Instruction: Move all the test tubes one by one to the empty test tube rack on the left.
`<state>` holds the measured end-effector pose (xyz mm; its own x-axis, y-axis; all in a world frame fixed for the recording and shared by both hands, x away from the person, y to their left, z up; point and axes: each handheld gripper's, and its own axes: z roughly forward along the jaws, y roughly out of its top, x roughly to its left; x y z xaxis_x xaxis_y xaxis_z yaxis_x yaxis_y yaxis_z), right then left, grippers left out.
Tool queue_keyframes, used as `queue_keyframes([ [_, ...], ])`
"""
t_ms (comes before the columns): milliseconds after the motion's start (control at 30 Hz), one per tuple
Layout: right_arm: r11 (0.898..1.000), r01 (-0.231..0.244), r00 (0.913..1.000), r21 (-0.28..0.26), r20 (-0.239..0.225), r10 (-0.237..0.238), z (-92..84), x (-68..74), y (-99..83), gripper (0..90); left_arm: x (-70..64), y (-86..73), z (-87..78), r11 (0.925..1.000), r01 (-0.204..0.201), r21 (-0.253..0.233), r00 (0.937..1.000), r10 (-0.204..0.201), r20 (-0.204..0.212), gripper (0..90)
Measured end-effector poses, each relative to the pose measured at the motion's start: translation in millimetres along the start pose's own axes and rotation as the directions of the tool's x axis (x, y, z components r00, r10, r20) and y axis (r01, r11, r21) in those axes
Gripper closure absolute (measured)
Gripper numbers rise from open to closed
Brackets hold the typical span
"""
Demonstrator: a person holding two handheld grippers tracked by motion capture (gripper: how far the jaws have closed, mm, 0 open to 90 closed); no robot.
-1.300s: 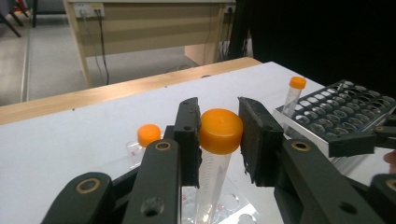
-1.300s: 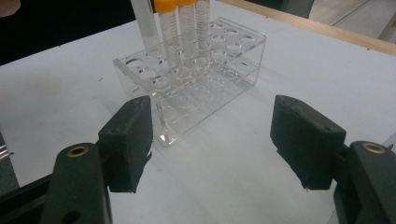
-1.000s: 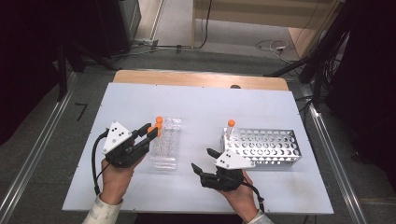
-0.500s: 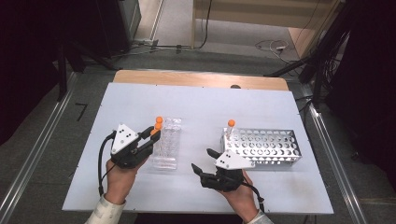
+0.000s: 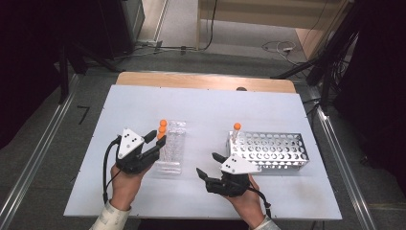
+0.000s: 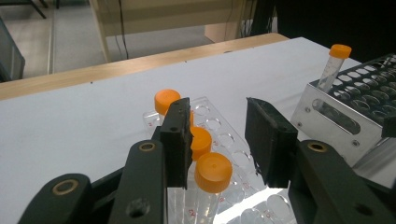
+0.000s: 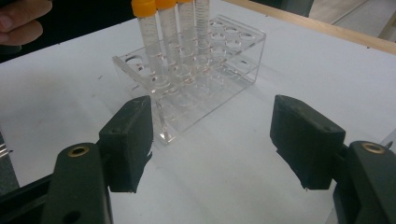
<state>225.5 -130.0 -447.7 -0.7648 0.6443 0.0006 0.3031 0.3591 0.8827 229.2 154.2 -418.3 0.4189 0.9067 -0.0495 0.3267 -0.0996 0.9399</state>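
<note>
A clear plastic rack (image 5: pixel 173 149) (image 7: pixel 205 88) stands left of the table's middle, with several orange-capped tubes (image 5: pixel 162 130) (image 7: pixel 161 42) upright along its left row. My left gripper (image 5: pixel 160 139) (image 6: pixel 217 126) reaches that row from the left. Its jaws have just been opening, and the nearest tube's cap (image 6: pixel 213 171) stands between them, close to the left pad and clear of the right one. A perforated metal rack (image 5: pixel 273 149) (image 6: pixel 359 107) on the right holds one orange-capped tube (image 5: pixel 236 130) (image 6: pixel 334 65) at its near-left corner. My right gripper (image 5: pixel 209 164) (image 7: pixel 217 135) rests open and empty before it.
The white table top (image 5: pixel 215 105) ends at a wooden strip (image 5: pixel 206 81) at the far edge. Bare table lies between the two racks and behind them. The person's left hand (image 7: pixel 23 18) shows beyond the clear rack in the right gripper view.
The left gripper's jaws have parted from the tube they held, which now stands in the clear rack's left row. The left hand edged slightly right. The right gripper stayed put.
</note>
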Motion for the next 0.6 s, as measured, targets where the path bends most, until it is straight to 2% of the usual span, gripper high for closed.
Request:
queue_keyframes([
  [167, 1.000, 0.001, 1.0000, -0.002, 0.001, -0.001, -0.1, -0.3, -0.1, 28.5, -1.6, 0.5, 0.0, 1.0000, 0.001, 0.000, 1.0000, -0.001, -0.005, 53.4],
  [333, 1.000, -0.004, 0.9999, -0.005, 0.010, 0.004, -1.5, -2.1, 0.2, 28.6, -1.9, 1.2, 0.1, 0.9999, 0.013, -0.008, 0.9999, -0.013, -0.008, 38.4],
  [467, 1.000, -0.009, 0.9998, -0.009, 0.019, 0.009, -2.4, -5.6, 0.5, 28.5, -2.3, 1.5, 0.4, 0.9998, 0.016, -0.012, 0.9998, -0.016, -0.009, 28.8],
  [533, 1.000, -0.021, 0.9994, -0.014, 0.029, 0.021, -4.7, -10.1, 0.9, 28.5, -2.8, 1.6, 1.1, 0.9997, 0.019, -0.013, 0.9995, -0.019, -0.027, 24.6],
  [600, 0.999, -0.026, 0.9990, -0.019, 0.037, 0.027, -6.3, -12.4, 1.3, 28.5, -2.6, 1.7, 1.2, 0.9997, 0.022, -0.011, 0.9994, -0.023, -0.028, 22.0],
])
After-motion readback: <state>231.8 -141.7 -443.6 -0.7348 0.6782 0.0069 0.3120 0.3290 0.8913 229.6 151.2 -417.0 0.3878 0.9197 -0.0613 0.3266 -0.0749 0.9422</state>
